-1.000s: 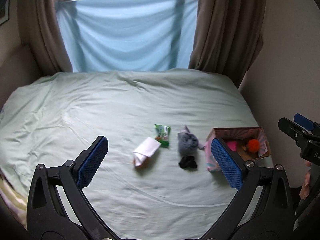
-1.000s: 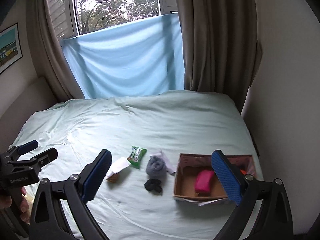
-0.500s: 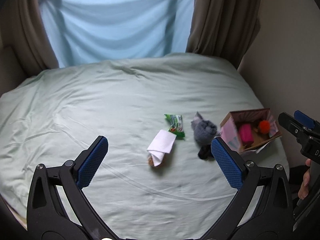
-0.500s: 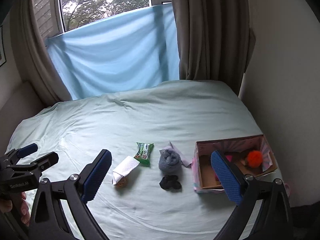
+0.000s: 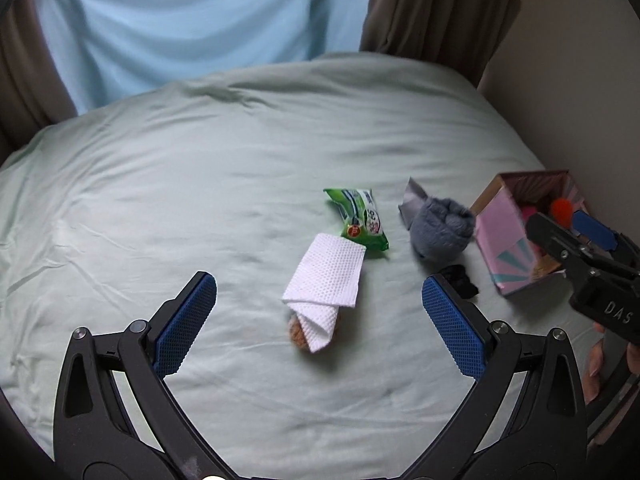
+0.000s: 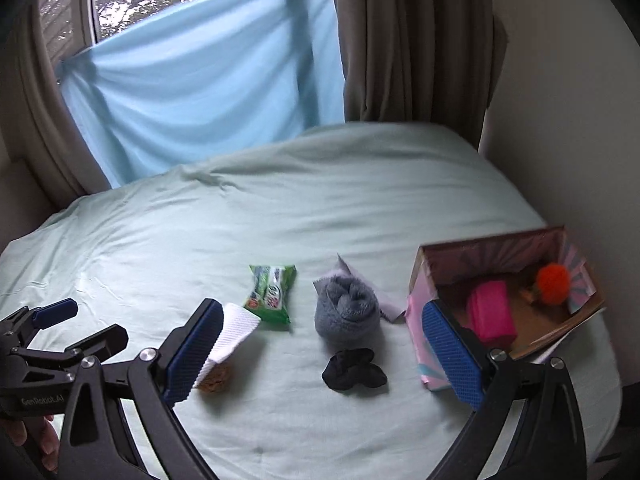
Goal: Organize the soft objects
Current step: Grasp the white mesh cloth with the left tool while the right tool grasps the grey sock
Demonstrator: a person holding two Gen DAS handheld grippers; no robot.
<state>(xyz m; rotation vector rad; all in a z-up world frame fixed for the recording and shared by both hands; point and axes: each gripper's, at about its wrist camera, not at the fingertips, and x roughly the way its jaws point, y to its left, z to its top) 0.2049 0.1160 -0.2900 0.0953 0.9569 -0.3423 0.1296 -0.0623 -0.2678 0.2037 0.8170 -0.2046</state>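
Overhead, through the left wrist camera, we saw our left claw [image 5: 319, 322] spread wide and holding nothing, hovering above a pale green bed [image 5: 160, 184]. Between its blue pads [image 5: 185, 322] lay a white napkin [image 5: 326, 280] folded over something brown [image 5: 297, 334] whose nature we could not tell. A green snack packet [image 5: 360, 218] touched the napkin's far corner. To the right sat a rolled grey sock [image 5: 440, 230] with a pale cloth [image 5: 412, 202] poking out behind it, and a small black fabric item [image 5: 460, 280] lay just beside the sock on its near side. A pink box [image 5: 508, 240] stood at the bed's right edge, partly hidden by our right claw [image 5: 568, 226], whose fingers stood apart. Behind the bed hung a blue sheet [image 5: 192, 28] and a brown curtain [image 5: 436, 12]. Turning to the right wrist camera, we saw the right claw [image 6: 320, 356] open wide and empty over the same bed [image 6: 280, 200], with the grey sock [image 6: 346, 312] and the black fabric item [image 6: 354, 369] lying between its fingers. The snack packet [image 6: 272, 292] and the napkin [image 6: 236, 332] lay to the left, the napkin partly hidden behind the left pad. The pink box [image 6: 424, 308] stood open at the right, holding a pink block [image 6: 491, 317] and an orange pompom [image 6: 553, 278]. At the far left, our left claw [image 6: 76, 322] showed its fingers parted.
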